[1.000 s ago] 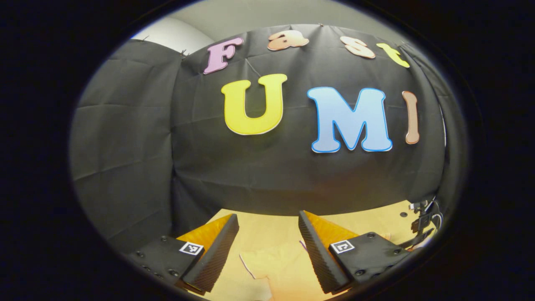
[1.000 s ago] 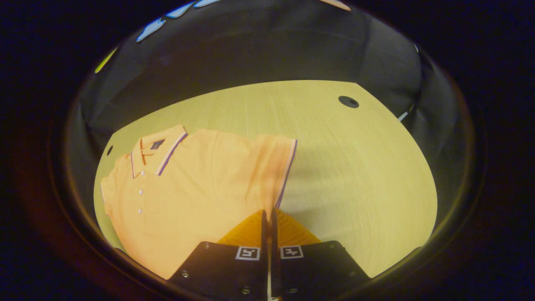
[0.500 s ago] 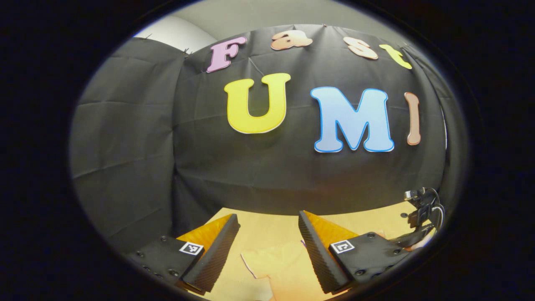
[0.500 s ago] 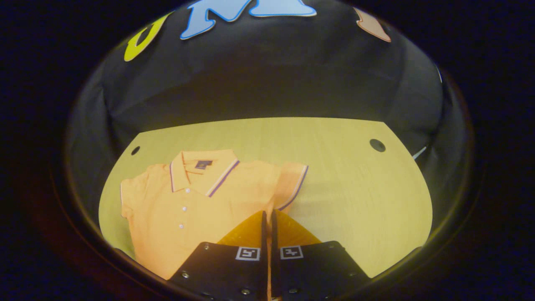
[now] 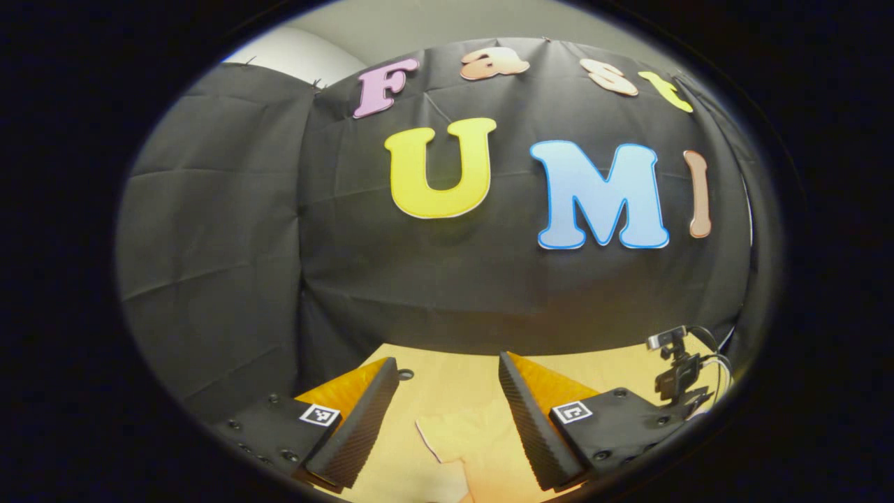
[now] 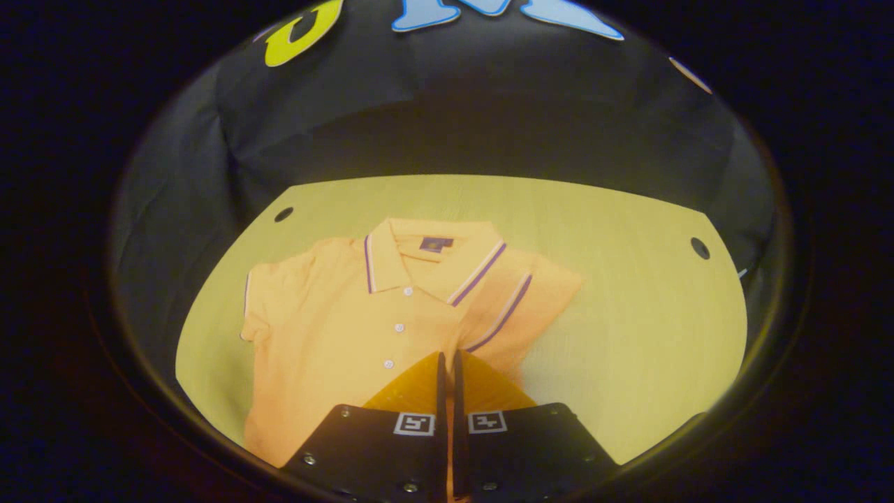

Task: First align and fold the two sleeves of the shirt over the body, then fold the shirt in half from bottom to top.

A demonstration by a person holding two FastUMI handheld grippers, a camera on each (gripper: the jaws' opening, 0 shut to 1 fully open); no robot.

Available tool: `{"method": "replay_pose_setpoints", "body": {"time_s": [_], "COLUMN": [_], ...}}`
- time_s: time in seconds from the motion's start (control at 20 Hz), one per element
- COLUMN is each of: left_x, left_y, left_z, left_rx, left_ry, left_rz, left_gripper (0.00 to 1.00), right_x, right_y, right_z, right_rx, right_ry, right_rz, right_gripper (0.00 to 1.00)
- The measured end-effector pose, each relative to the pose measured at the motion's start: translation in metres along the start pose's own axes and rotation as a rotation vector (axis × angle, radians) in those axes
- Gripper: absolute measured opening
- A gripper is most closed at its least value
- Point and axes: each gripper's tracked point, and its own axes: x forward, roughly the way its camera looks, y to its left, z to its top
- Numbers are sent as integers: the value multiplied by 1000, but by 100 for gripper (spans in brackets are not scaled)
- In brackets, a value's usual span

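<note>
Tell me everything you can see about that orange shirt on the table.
The shirt is an orange short-sleeved polo of soft knit-looking fabric, lying front up on the pale wooden table. Its collar has purple and white trim, a dark label inside, and white buttons run down the placket. One sleeve is drawn diagonally inward over the body; the right gripper is closed on its fabric. The other sleeve still lies flat and outspread.

The right gripper (image 6: pixel 448 363) hung over an orange polo shirt (image 6: pixel 335 328) that lay on the pale wooden table (image 6: pixel 628 335). Its fingers were pressed together, seemingly pinching the edge of the striped sleeve (image 6: pixel 517 307), which was folded across the body beside the collar (image 6: pixel 429 255). The other sleeve (image 6: pixel 269 307) lay spread flat.
</note>
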Motion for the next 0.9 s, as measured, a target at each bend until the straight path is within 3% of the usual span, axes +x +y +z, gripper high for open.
{"method": "replay_pose_setpoints", "body": {"time_s": [0.1,0.2,0.3,0.35,0.4,0.55,0.6,0.65,0.9], "left_x": [0,2,3,4,4,7,9,11,31], "left_y": [2,6,7,8,10,13,14,14,17], "left_z": [-2,-5,-8,-10,-12,-22,-25,-30,-60], "left_rx": [0,-2,-6,-11,-16,-18,-19,-19,2], "left_ry": [5,12,21,25,28,48,55,62,108], "left_rz": [4,9,13,13,13,11,9,5,-14], "left_gripper": [94,94,94,94,94,94,94,94,94], "right_x": [10,13,14,13,12,2,-1,-3,-37], "right_y": [10,15,15,14,14,11,9,6,2], "right_z": [-14,-21,-18,-17,-16,-6,-5,-2,21], "right_rx": [-16,2,11,17,21,32,35,32,36], "right_ry": [42,79,73,67,62,34,27,15,-82], "right_rz": [12,31,26,23,19,16,18,9,1], "right_gripper": [4,17,21,16,22,21,43,47,47]}}
